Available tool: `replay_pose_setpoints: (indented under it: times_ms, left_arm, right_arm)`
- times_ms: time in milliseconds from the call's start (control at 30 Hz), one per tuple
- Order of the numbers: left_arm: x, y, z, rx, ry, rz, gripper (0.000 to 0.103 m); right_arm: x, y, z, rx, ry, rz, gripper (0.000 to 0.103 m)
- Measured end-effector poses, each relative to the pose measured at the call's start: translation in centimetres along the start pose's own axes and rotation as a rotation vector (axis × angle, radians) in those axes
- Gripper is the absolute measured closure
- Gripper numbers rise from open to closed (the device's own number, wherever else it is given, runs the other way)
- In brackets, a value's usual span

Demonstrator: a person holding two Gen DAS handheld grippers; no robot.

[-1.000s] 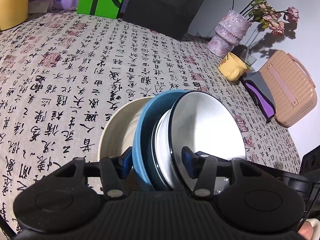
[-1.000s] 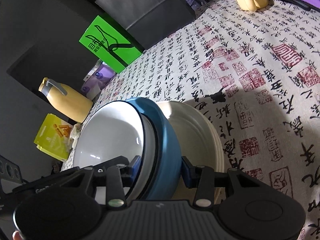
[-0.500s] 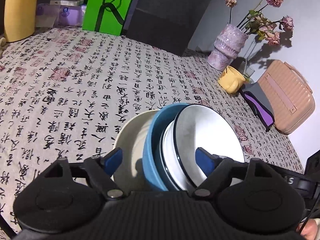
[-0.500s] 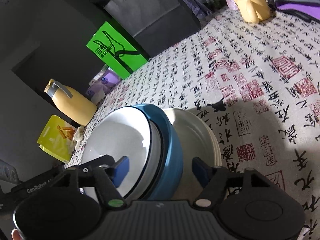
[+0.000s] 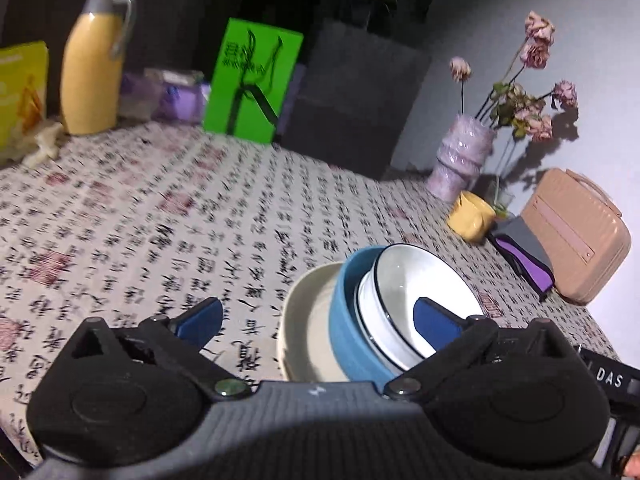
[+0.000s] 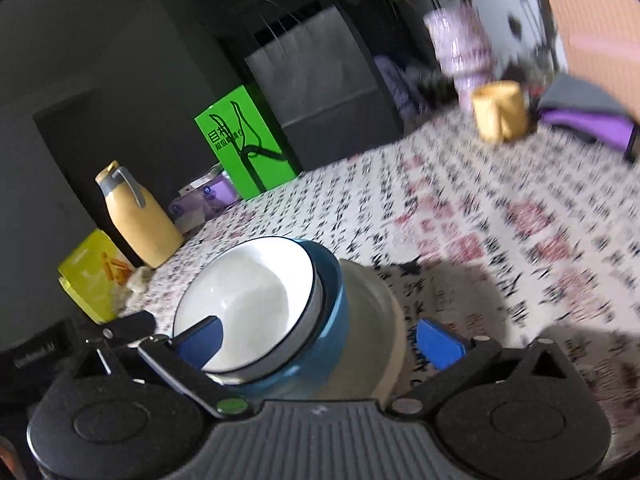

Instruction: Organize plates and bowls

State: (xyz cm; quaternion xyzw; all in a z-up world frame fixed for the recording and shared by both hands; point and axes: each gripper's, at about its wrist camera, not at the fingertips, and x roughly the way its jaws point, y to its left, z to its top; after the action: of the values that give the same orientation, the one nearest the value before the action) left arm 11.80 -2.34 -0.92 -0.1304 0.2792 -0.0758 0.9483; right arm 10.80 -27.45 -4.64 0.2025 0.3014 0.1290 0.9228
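Two sets of tongs, left [image 5: 318,322] and right [image 6: 318,342], are spreading their jaws wide, clear of the stack between them. A white bowl [image 5: 404,292] sits nested in a blue bowl [image 5: 346,320] on a cream plate [image 5: 306,320], resting on the calligraphy-print tabletop [image 5: 160,216], a yellow mug [image 5: 472,216] well beyond.

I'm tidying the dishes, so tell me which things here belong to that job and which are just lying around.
Belongs to the job:
white bowl
blue bowl
cream plate

Just lying about:
yellow bottle
green bag
yellow mug
vase of flowers
tan case
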Motion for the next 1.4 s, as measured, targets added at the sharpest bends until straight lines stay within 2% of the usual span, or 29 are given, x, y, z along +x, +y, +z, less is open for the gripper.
replay_pose_setpoints:
  times_ms: [233, 367, 667, 1033, 1400]
  left_arm:
    - [-3.5, -0.5, -2.2, 0.065, -0.100, 0.035, 0.000]
    - [-4.9, -0.5, -3.6, 0.076, -0.116, 0.047, 0.000]
    - [-8.5, -0.5, -6.2, 0.130, -0.175, 0.066, 0.000]
    - [-11.6, -0.3, -8.8, 0.147, -0.202, 0.070, 0.000]
    - [-13.9, -0.4, -11.5, 0.230, -0.262, 0.083, 0.000]
  right_arm:
    - [-3.5, 1.5, -2.2, -0.109, -0.096, -0.056, 0.000]
    - [-5.4, 2.5, -3.9, -0.182, -0.159, -0.101, 0.000]
    - [-8.9, 3.6, -7.3, -0.279, -0.223, -0.147, 0.000]
    - [-11.9, 4.6, -10.1, -0.376, -0.276, -0.153, 0.000]
    - [-12.4, 4.8, -12.0, -0.384, -0.253, -0.149, 0.000]
